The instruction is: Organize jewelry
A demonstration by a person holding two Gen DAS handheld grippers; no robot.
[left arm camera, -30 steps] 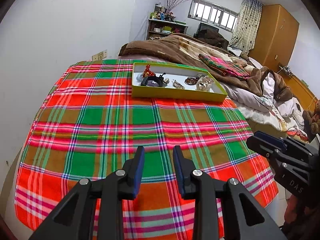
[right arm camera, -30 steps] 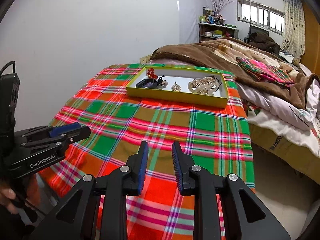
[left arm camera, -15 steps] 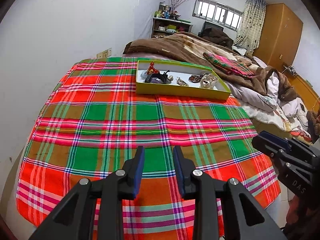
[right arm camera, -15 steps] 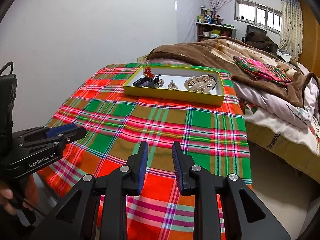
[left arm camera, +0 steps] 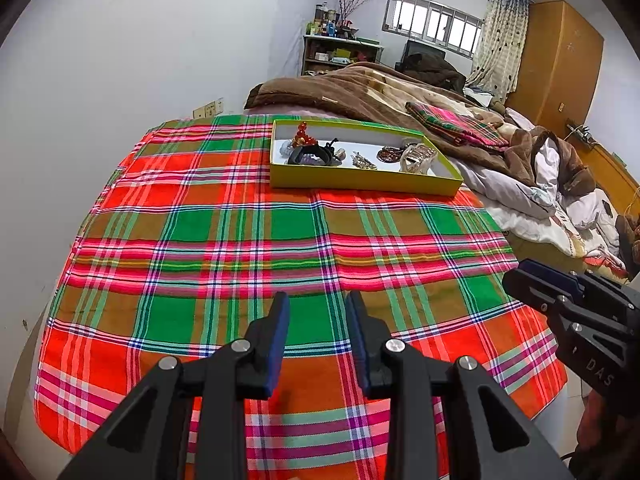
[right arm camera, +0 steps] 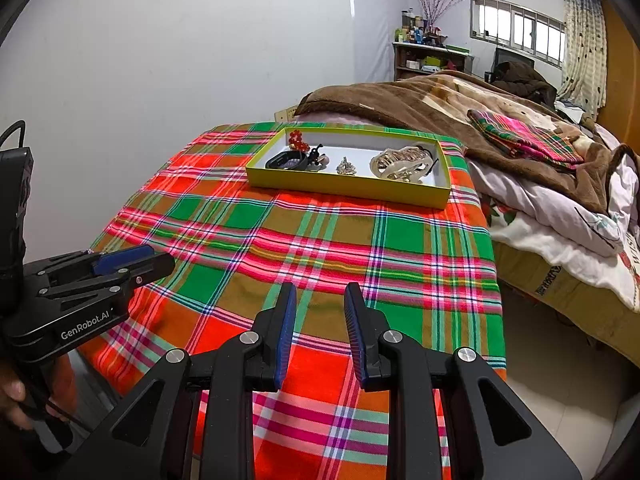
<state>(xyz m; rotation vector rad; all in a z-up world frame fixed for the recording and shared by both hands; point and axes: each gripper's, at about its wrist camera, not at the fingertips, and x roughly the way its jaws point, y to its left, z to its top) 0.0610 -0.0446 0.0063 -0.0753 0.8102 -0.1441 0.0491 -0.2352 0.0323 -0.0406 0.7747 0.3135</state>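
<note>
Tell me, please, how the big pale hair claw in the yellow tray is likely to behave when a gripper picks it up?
The hair claw looks like rigid, glossy plastic, so probably stiff, light and somewhat slippery. Its curved, open teeth may let it twist between pads. A dark thin piece seems to lie against it in the tray, so it might snag.

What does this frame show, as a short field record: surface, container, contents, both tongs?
surface: plaid cloth spread over a table beside a bed
container: yellow-green tray at the cloth's far end
contents: red bead piece, black band, small gold ornament, large pale hair claw
left tongs: slightly apart, nothing between them, over the near cloth
right tongs: slightly apart, nothing between them, over the near cloth
progress: nothing picked up yet
</note>
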